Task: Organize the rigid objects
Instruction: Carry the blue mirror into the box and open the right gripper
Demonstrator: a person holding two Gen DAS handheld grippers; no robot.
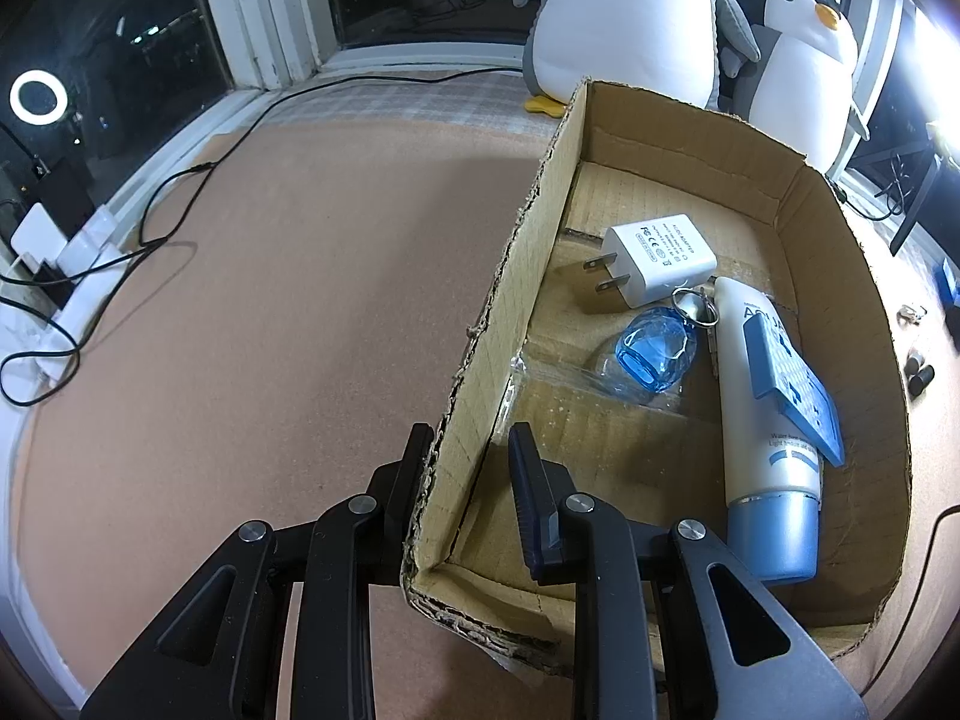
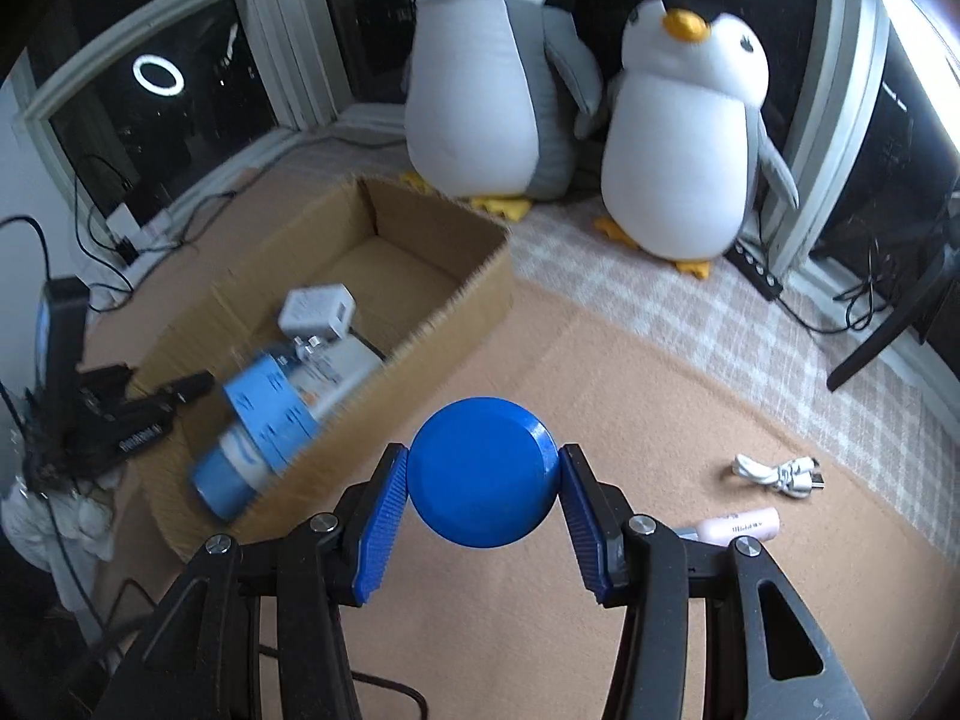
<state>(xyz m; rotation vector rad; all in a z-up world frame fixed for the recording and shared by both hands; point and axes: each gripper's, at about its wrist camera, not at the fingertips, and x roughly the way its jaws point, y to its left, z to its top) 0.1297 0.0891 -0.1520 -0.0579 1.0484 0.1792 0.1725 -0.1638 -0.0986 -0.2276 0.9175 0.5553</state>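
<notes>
A cardboard box (image 1: 516, 276) lies on the brown mat and also shows in the right wrist view (image 2: 420, 342). It holds a white charger (image 1: 657, 258), a blue keychain tag (image 1: 654, 354), a white-and-blue tube (image 1: 762, 462) and a blue flat piece (image 1: 792, 396). My left gripper (image 1: 471, 450) straddles the box's left wall, one finger outside and one inside, gripping it. My right gripper (image 2: 483, 483) is shut on a round blue disc (image 2: 480, 471), held above the mat to the right of the box.
Two plush penguins (image 2: 678, 138) stand behind the box by the window. A white cable (image 2: 774, 474) and a pink tube (image 2: 738, 525) lie on the mat at the right. Black cables (image 1: 120, 252) and a power strip lie at the left edge.
</notes>
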